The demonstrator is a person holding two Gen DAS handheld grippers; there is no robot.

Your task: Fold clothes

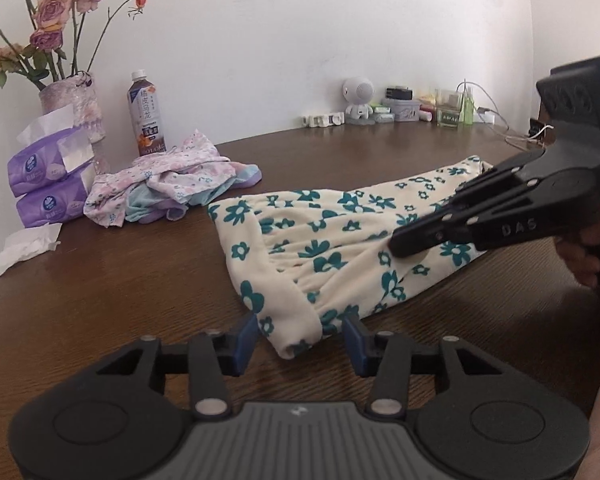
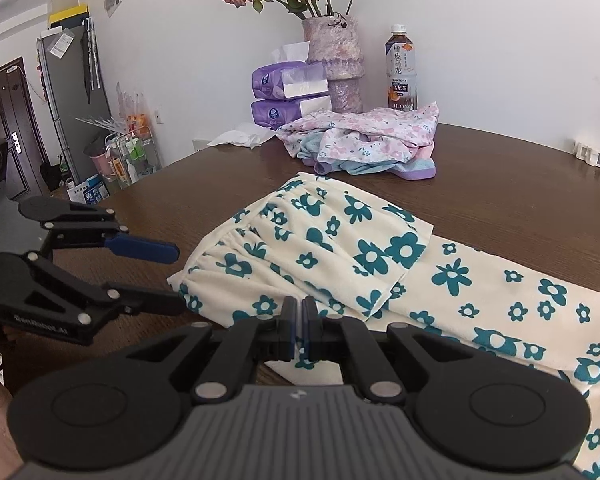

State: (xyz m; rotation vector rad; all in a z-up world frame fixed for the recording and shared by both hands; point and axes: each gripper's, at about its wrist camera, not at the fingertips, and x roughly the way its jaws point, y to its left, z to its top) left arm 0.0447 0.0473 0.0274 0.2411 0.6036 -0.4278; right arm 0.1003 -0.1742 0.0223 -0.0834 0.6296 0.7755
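1. Where the left claw (image 1: 300, 338) hangs nearest the lens, its blue fingers (image 1: 246, 338) stand spread apart, released, with the rolled waistband corner of the pants (image 1: 320, 248) lying between them on the counter (image 1: 120, 280).
2. Whether either finger touches the cloth cannot be told.
3. Seen from the right wrist, the right claw (image 2: 299, 328) is clenched, its two fingers pressed nearly together low over the near edge of the pants (image 2: 340, 256); cloth shows just beyond and under the tips, so it appears pinched.
4. From the left wrist, that same right claw (image 1: 396, 242) rests its tip on the middle of the pants.
5. The pants, cream with teal flowers, lie flat and long across the counter, gathered waistband toward the left claw, legs running off to the right.
6. Farther back, a heap of pink and blue clothes (image 1: 172, 184) sits well apart from the pants.
7. Behind the heap stand two stacked purple tissue packs (image 1: 44, 184), white tissue poking from the upper one, and a bottle (image 1: 146, 114) of dark tea.
8. A vase (image 1: 74, 104) at the wall holds pink roses (image 1: 52, 12).
9. Small items line the far wall, among them a white figurine (image 1: 358, 100).
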